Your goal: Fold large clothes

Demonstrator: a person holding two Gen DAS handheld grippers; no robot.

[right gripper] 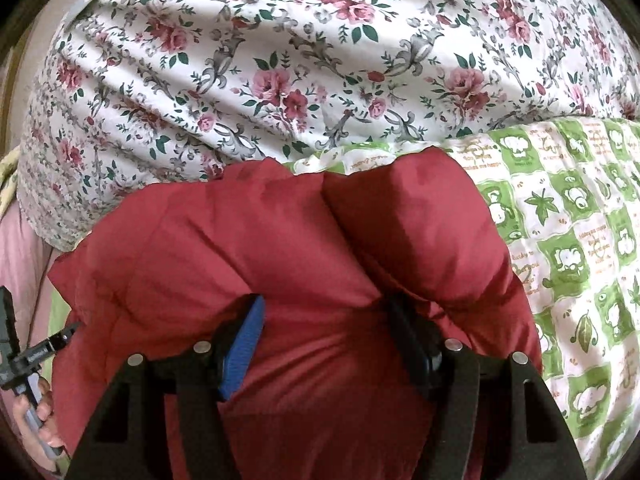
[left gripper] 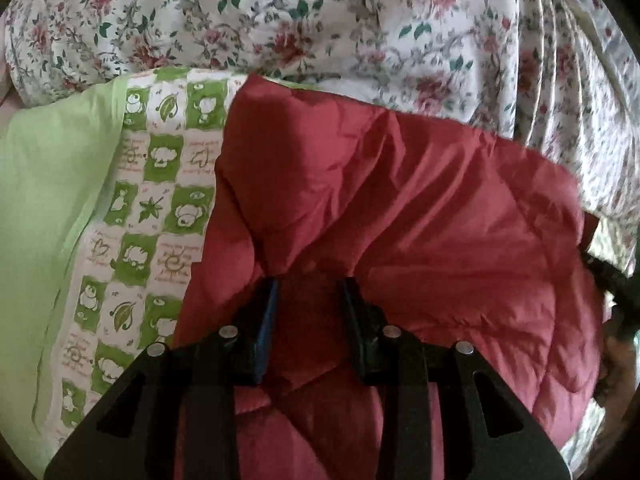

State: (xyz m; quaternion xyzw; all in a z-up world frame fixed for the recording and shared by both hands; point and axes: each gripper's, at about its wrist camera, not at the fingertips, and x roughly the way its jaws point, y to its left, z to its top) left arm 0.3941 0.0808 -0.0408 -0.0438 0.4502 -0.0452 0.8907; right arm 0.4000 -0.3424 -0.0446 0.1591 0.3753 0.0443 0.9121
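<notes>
Left wrist view first: the left tongs sit nearest the lens, their two black fingers closed onto a bunched ridge of the dark red puffy quilted jacket, one finger faced with a blue pad; fabric fills the gap between them and puckers upward from the pinch. That red garment spreads away from the tongs across the middle and right of the view, creased and lying in a thick mound. Just beside it on the left runs a white and green checked quilt with cartoon animal and leaf prints, touching the jacket's edge, and past that a plain pale green sheet. Farther back, a white duvet printed with pink roses and green leaves lies heaped across the bed. At the far right edge a dark part of the other tool shows, too cut off to read. Right wrist view: the right tongs likewise pinch the jacket, whose padded cloth bulges in two rounded lobes just beyond the fingertips. The checked quilt lies to the right under the jacket, and the floral duvet rises behind. Low at the left edge, a hand grips a tool handle.
</notes>
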